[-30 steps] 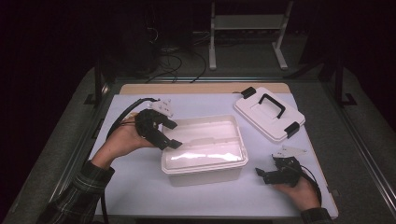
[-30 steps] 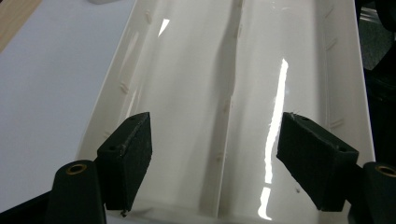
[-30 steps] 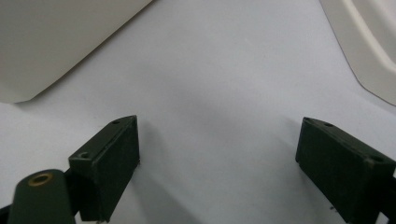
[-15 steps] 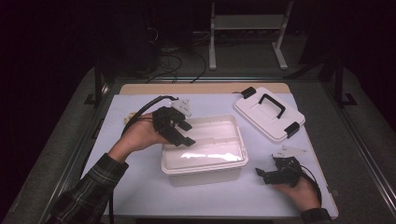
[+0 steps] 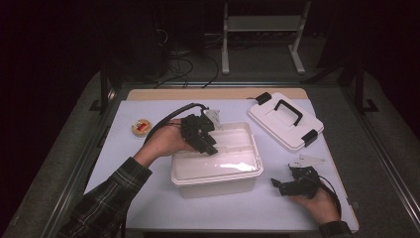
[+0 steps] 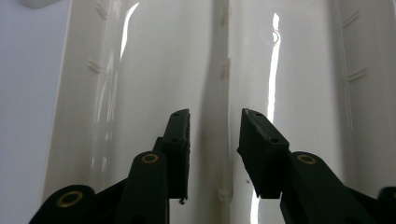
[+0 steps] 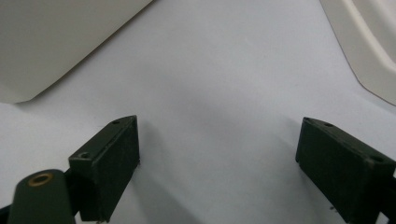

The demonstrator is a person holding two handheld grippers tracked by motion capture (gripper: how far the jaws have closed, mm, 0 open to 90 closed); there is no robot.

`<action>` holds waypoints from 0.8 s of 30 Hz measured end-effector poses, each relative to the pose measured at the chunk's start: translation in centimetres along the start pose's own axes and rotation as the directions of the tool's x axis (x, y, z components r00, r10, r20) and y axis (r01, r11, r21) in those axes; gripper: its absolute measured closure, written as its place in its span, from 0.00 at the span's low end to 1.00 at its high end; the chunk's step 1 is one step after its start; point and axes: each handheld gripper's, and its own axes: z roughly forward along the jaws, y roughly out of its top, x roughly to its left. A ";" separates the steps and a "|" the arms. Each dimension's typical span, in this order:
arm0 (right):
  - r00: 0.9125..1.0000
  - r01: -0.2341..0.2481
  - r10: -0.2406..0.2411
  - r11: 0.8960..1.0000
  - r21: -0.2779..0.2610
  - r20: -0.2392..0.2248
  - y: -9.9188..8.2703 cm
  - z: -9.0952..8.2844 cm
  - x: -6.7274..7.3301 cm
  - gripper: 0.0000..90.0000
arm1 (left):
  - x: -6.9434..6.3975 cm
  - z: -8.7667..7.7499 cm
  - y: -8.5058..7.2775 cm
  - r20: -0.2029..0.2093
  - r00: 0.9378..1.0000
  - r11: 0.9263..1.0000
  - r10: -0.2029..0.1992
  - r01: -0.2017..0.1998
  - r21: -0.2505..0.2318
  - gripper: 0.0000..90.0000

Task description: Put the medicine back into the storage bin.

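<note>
White bin: uncovered at the table's middle, its lid lying well apart.
The left gripper, whose jaws have just been closing, is held narrowly parted with nothing gripped; the right gripper is rested wide apart.

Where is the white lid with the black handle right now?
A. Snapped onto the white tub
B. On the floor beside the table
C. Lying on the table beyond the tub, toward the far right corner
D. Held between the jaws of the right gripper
C: in the high view the lid lies flat on the table, apart from the open tub.
</note>
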 end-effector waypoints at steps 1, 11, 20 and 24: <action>1.000 0.000 0.000 1.000 0.000 0.000 0.0 0.0 0.0 0.14 | 0.0 0.1 0.2 0.001 1.000 1.000 0.006 -0.006 0.009 0.74; 1.000 -0.001 0.001 1.000 0.000 -0.001 0.0 0.0 0.0 0.14 | -0.2 0.8 1.4 0.012 1.000 0.997 0.018 -0.019 0.078 0.87; 1.000 -0.003 0.003 1.000 0.001 -0.001 0.0 0.0 0.0 0.14 | -0.2 1.3 1.5 0.031 0.999 0.995 0.021 -0.023 0.095 0.98; 1.000 -0.003 0.003 1.000 0.000 -0.001 0.0 0.0 0.0 0.14 | -0.2 1.2 1.3 0.032 0.999 0.997 0.017 -0.020 0.078 0.99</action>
